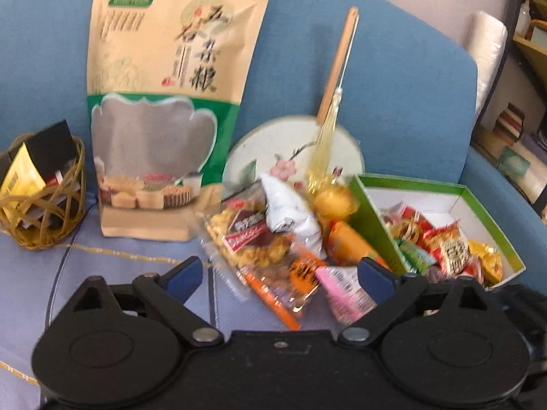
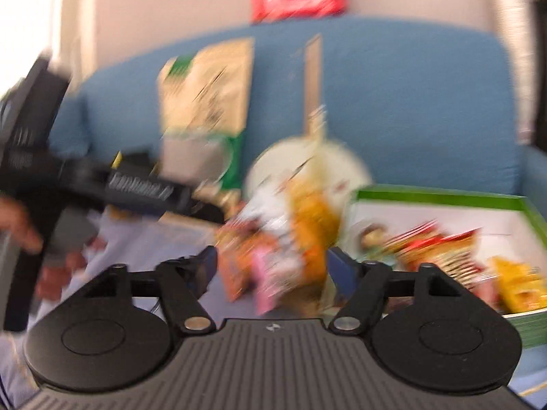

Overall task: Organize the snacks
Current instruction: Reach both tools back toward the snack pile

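A pile of loose wrapped snacks (image 1: 273, 239) lies on the blue sofa seat, just beyond my left gripper (image 1: 280, 273), which stands open with nothing pressed between its fingers. To the right, an open green box (image 1: 458, 191) with a white inside holds several more snack packets (image 1: 448, 246). The right wrist view is blurred. In it, my right gripper (image 2: 275, 263) is open in front of the same snack pile (image 2: 283, 239), with the green box (image 2: 444, 196) at its right. The left gripper's black body (image 2: 136, 191) reaches in from the left, held by a hand (image 2: 24, 232).
A tall beige and green pouch (image 1: 171, 102) stands against the sofa back (image 1: 393, 68). A wicker basket (image 1: 44, 215) with small packets sits at the far left. A round painted fan (image 1: 283, 143) with a wooden handle leans behind the pile. Shelves (image 1: 526, 68) stand at the right.
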A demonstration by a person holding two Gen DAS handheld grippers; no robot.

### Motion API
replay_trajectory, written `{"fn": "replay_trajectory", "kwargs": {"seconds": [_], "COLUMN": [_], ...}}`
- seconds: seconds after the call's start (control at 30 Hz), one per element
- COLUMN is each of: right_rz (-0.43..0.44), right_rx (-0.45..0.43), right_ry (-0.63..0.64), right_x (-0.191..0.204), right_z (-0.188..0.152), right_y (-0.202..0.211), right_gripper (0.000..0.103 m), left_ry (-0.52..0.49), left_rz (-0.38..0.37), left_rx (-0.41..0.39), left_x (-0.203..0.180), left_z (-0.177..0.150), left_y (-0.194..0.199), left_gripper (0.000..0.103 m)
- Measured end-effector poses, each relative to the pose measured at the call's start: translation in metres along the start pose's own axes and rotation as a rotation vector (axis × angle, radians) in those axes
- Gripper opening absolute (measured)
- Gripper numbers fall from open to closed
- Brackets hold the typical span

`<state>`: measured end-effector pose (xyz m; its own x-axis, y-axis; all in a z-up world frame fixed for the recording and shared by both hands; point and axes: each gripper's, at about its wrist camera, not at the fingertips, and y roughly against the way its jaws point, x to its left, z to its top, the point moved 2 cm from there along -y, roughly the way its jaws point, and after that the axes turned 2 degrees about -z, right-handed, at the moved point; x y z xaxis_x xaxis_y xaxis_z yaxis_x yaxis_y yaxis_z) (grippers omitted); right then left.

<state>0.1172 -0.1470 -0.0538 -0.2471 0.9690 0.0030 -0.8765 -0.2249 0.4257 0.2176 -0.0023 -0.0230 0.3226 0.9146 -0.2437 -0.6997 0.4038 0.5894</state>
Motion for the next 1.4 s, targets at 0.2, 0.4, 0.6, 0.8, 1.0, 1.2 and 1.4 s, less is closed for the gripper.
{"fn": "replay_trajectory", "kwargs": {"seconds": [0.2, 0.4, 0.6, 0.8, 1.0, 1.2, 1.4], "right_rz": [-0.112, -0.268, -0.199, -0.034, -0.073, -0.034, -0.036], "right_rx": [0.039, 0.061, 0.033, 0.041, 0.118, 0.209, 0.237], "right_ry": [0.257, 0.402, 0.401, 0.335, 0.288, 0.182, 0.059], "right_x": [0.031, 0.033, 0.031, 0.040, 0.038, 0.030, 0.015], "right_z": [-0.014, -0.031, -0.023, -0.023, -0.034, -0.031, -0.024], "right_y": [-0.040, -0.070, -0.056, -0.024, -0.037, -0.043, -0.043], "right_gripper": [0.087, 0.080, 0.012, 0.004, 0.044, 0.063, 0.088], "left_ry": [0.000, -0.013, -0.008, 0.099, 0.004, 0.004, -0.076], "left_rz": [-0.028, -0.049, -0.079, -0.232, -0.233, -0.243, -0.272], "left_rx": [0.007, 0.031, 0.060, 0.099, 0.121, 0.126, 0.147], "left_x": [0.007, 0.013, 0.013, 0.016, -0.015, -0.033, -0.044], "left_z": [-0.004, -0.019, -0.023, -0.020, -0.020, -0.006, -0.010], "left_y": [-0.015, -0.038, -0.047, -0.036, -0.044, -0.071, -0.087], "left_gripper": [0.103, 0.103, 0.103, 0.103, 0.103, 0.103, 0.103]}}
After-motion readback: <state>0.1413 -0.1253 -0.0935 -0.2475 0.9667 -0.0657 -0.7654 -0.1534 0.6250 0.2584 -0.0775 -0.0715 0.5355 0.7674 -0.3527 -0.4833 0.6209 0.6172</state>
